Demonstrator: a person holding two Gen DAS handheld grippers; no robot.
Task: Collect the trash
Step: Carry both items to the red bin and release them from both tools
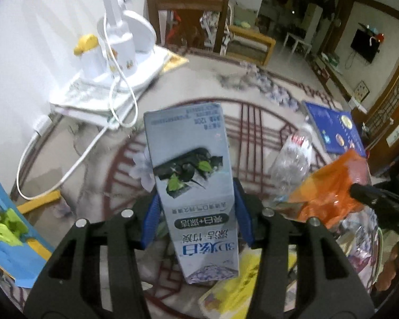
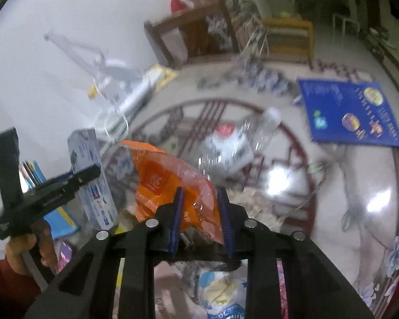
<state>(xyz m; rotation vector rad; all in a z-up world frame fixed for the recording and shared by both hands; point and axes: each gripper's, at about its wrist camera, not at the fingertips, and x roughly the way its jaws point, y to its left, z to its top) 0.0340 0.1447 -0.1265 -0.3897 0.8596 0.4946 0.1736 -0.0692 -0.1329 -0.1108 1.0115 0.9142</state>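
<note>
My left gripper is shut on a grey-blue toothpaste box and holds it upright above the table; the box also shows in the right wrist view with the left gripper on it. My right gripper is shut on an orange plastic wrapper, which also shows in the left wrist view with the right gripper's fingertip on it. A crushed clear plastic bottle lies on the table, also seen in the right wrist view. Below both grippers lies a heap of wrappers.
A round patterned table holds a blue book, a white desk lamp on books with a white cable, and a yellow-capped bottle. A wooden chair stands behind the table. Yellow packaging lies below.
</note>
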